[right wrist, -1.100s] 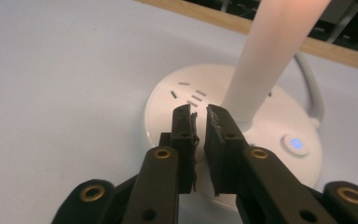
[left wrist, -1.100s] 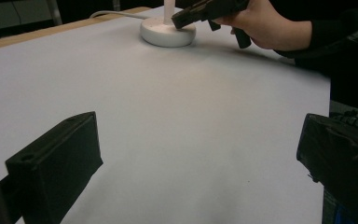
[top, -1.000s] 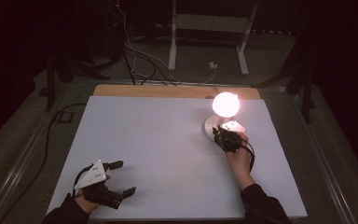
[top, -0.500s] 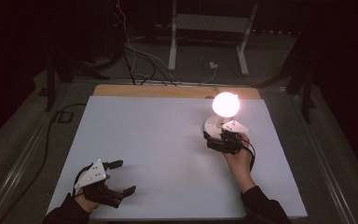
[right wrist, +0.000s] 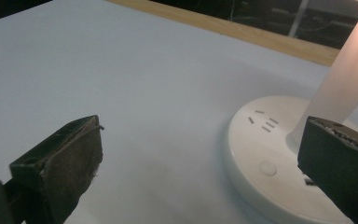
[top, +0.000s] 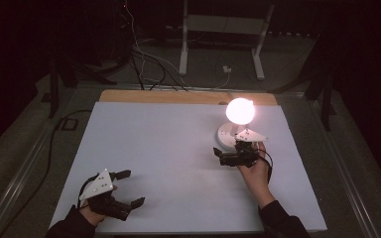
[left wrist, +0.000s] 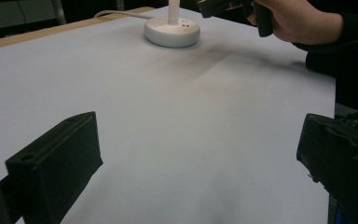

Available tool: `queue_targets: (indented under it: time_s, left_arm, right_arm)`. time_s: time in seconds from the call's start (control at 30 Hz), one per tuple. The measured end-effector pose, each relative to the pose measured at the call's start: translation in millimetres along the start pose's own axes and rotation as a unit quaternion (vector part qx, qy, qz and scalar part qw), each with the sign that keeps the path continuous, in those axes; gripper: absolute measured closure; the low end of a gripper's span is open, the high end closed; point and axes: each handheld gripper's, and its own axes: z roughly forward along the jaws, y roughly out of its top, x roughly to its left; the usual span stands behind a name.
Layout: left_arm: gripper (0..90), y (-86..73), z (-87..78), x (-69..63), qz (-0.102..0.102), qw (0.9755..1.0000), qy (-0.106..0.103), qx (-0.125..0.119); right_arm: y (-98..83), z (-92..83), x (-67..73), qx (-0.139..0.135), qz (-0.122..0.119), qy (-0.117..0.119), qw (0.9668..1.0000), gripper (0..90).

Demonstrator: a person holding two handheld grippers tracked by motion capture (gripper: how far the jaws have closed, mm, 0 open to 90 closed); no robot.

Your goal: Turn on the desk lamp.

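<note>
Lamp (top: 239,119) lit, far right on desk (top: 168,148). Right gripper (top: 234,154) just beside base, jaws open, empty. Likely aim: round base button (right wrist: 267,168); press lightly, one jaw. Left gripper (top: 110,194) idle near-left, open.

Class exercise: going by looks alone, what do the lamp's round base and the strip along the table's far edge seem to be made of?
Lamp base: probably moulded plastic, smooth white semi-gloss, with a flush round button and small marks on top. Far edge strip: seemingly wood, tan and matt; grain too faint to confirm.
</note>
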Motion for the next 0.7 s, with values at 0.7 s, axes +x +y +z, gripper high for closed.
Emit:
queue_targets:
  time_s: [0.7]
  left_arm:
    - [0.2,-0.2,-1.1,-0.3,-0.001,1.0000,0.000,-0.002]
  right_arm:
    - [-27.7,-43.7,7.0,0.003,-0.009,0.040,0.9992,0.0]
